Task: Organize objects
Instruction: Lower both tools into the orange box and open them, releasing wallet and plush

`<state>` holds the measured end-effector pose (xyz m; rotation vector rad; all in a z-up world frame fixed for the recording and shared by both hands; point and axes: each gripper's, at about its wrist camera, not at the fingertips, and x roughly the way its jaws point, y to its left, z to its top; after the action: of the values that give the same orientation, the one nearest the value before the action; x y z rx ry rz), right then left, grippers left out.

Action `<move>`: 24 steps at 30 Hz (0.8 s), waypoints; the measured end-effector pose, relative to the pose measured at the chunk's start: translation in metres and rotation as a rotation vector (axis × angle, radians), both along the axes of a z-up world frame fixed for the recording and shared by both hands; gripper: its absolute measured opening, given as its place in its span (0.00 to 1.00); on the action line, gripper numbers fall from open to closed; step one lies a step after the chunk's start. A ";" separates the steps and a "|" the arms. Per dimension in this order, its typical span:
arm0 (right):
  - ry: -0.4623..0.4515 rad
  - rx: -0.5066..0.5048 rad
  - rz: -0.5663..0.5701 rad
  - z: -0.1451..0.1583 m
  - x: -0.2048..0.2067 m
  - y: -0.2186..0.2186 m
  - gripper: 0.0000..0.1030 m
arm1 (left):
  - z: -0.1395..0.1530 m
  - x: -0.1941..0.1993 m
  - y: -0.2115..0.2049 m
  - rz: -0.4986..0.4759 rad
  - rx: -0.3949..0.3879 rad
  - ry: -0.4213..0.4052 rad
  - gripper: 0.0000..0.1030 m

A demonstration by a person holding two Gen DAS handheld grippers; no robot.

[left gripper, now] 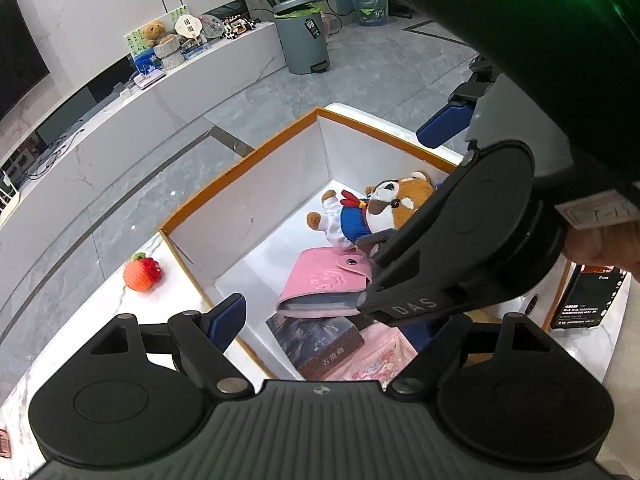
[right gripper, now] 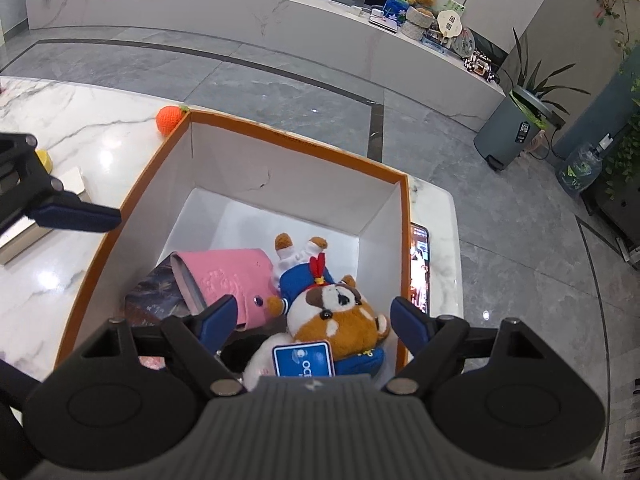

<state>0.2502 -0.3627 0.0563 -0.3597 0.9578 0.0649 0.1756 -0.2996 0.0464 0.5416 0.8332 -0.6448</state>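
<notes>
An orange-rimmed white box (left gripper: 248,200) (right gripper: 280,160) stands on the marble table. Inside lie a brown plush animal in a blue outfit (left gripper: 372,208) (right gripper: 336,312), a pink wallet (left gripper: 320,284) (right gripper: 232,276) and a dark book (left gripper: 316,340) (right gripper: 152,292). My right gripper (right gripper: 314,316) hangs open above the plush, pads clear of it on both sides. My left gripper (left gripper: 340,320) is open over the box's near left corner, holding nothing; the right gripper's body hides its right finger. A knitted strawberry (left gripper: 142,274) (right gripper: 170,120) sits on the table outside the box's far left corner.
A phone (left gripper: 588,296) (right gripper: 420,268) with a lit screen lies beside the box's right wall. A pink patterned pouch (left gripper: 376,360) lies in the box's near end. A flat pale box (right gripper: 40,216) and a yellow object (right gripper: 44,160) sit on the table to the left. Beyond is grey floor.
</notes>
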 end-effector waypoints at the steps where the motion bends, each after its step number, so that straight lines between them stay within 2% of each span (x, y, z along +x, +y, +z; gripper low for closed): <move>1: -0.001 -0.002 0.003 0.002 -0.002 0.001 0.82 | 0.002 -0.001 0.002 0.001 -0.003 -0.003 0.93; 15: -0.054 -0.013 0.038 0.040 -0.023 0.030 0.82 | 0.032 -0.012 0.031 -0.005 -0.025 -0.044 0.93; 24: -0.074 -0.035 0.081 0.065 -0.040 0.066 0.82 | 0.050 -0.025 0.064 0.010 -0.044 -0.070 0.93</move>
<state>0.2098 -0.2971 0.1209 -0.4304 0.8715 0.1085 0.1502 -0.2360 0.0961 0.5171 0.7546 -0.6299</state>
